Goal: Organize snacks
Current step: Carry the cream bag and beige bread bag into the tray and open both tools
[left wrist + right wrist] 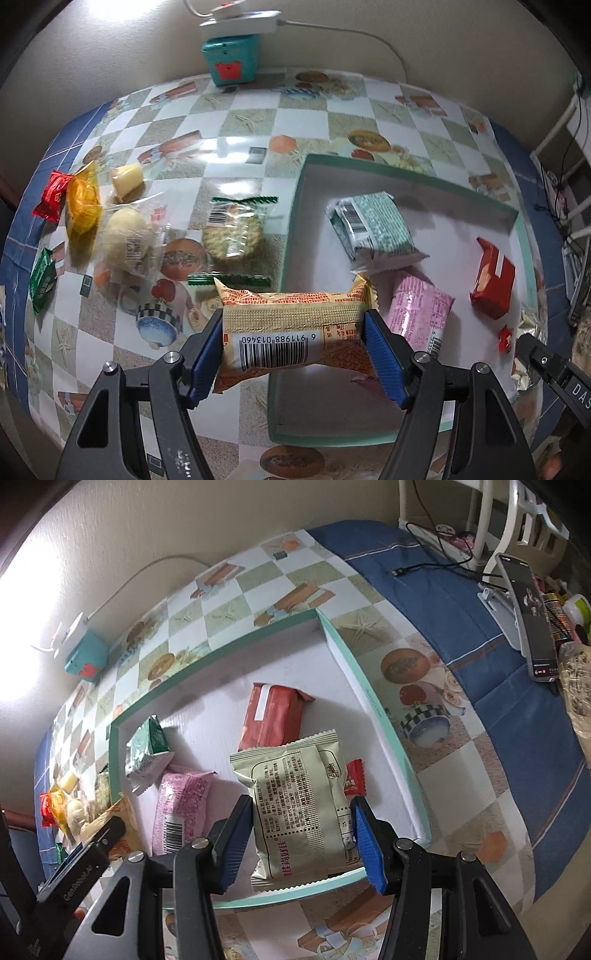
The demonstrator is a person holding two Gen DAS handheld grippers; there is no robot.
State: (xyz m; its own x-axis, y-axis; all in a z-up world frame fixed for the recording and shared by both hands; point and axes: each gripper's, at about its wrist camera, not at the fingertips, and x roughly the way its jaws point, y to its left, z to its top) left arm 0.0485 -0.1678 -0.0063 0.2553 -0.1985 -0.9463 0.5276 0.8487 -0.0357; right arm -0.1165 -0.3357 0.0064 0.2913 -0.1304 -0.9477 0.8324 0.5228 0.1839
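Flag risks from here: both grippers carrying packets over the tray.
1. The left gripper holds the orange packet across the tray's left wall; released there, it could land on the rim and tip out.
2. The right gripper holds the beige packet above the small red candy and near the pink packet; dropping it may bury or pile them.
3. The grippers are close together and could collide.

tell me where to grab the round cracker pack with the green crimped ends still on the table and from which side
Grip the round cracker pack across its middle, over the disc of crackers, coming straight down from above. It lies flat on the tablecloth with its green crimped ends at front and back, so the fingers should close on the two free sides, not the thin floppy crimps.
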